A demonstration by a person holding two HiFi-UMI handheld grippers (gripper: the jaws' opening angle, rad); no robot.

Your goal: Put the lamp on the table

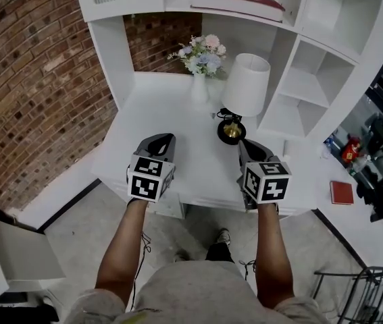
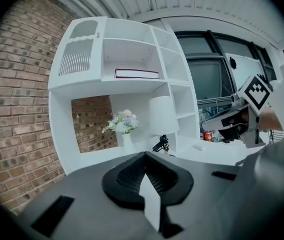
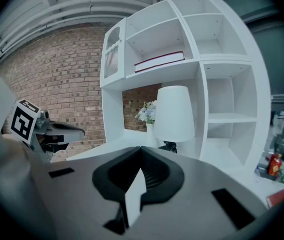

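The lamp (image 1: 248, 84), with a white shade and a black and gold base (image 1: 232, 131), stands upright on the white table (image 1: 171, 110) next to the shelf unit. It also shows ahead in the left gripper view as the lamp (image 2: 162, 115) and in the right gripper view as the lamp (image 3: 174, 113). My left gripper (image 1: 166, 138) hovers over the table's front left, shut and empty, its jaws meeting at a point (image 2: 144, 154). My right gripper (image 1: 243, 142) sits just short of the lamp's base, apart from it, also shut and empty (image 3: 140, 149).
A white vase of flowers (image 1: 200, 63) stands behind the lamp to its left. White shelves (image 1: 313, 86) rise at the right, with a red book (image 1: 238, 1) on top. A small red book (image 1: 342, 192) lies at the right. A brick wall (image 1: 29, 79) borders the left.
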